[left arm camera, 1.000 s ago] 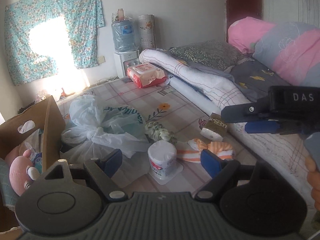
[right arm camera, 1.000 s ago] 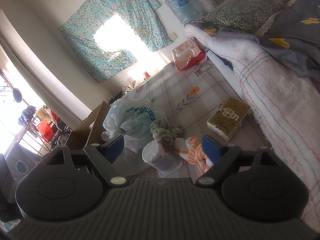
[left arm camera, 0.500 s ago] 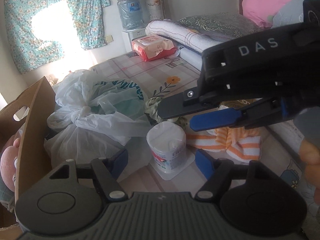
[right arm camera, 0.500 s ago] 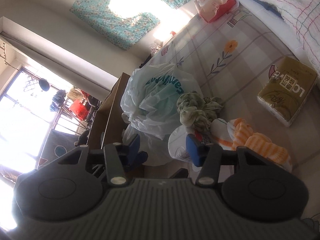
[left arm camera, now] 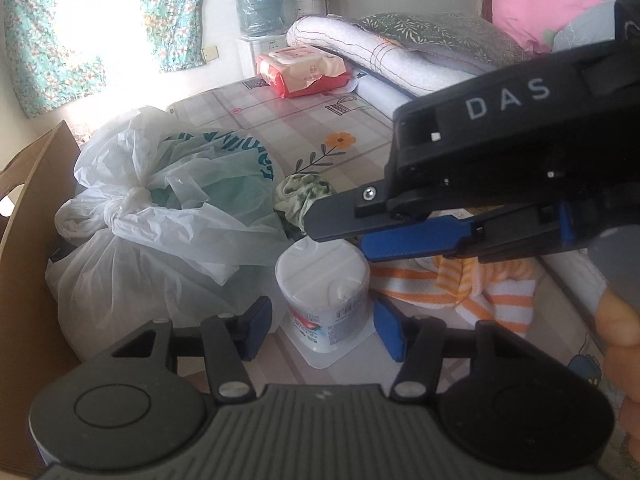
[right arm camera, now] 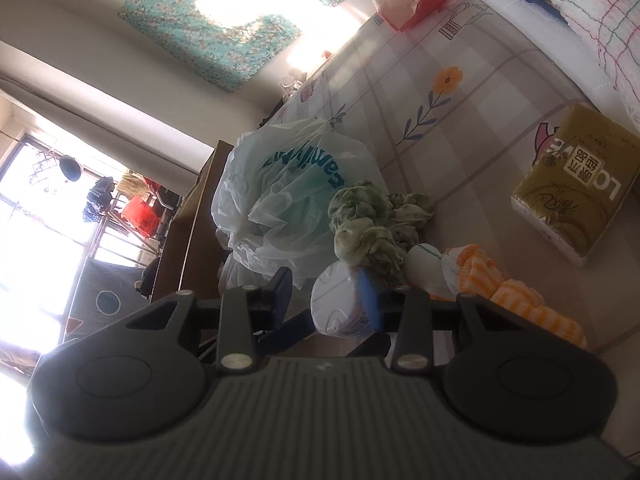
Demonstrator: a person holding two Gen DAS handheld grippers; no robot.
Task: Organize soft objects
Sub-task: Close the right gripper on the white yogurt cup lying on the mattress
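A white tissue roll (left arm camera: 326, 294) stands on the patterned mat, between the open fingers of my left gripper (left arm camera: 322, 330). My right gripper (right arm camera: 326, 294) is open and hovers just above the same roll (right arm camera: 340, 312); in the left wrist view its black and blue fingers (left arm camera: 348, 220) reach in from the right. A green crumpled cloth (right arm camera: 370, 226) lies behind the roll, also in the left wrist view (left arm camera: 304, 196). An orange-striped cloth (left arm camera: 460, 280) lies to the right, also in the right wrist view (right arm camera: 508, 288).
A tied white plastic bag (left arm camera: 160, 216) sits left of the roll, beside a cardboard box (left arm camera: 24, 248). An olive tissue pack (right arm camera: 576, 184) lies by the bedding. A red wipes pack (left arm camera: 304, 70), a water dispenser (left arm camera: 258, 4) and rolled blankets (left arm camera: 392, 60) stand farther back.
My right gripper moved in from the right to hover over the tissue roll and narrowed somewhat. My left gripper moved closer to the roll, which now sits between its fingers.
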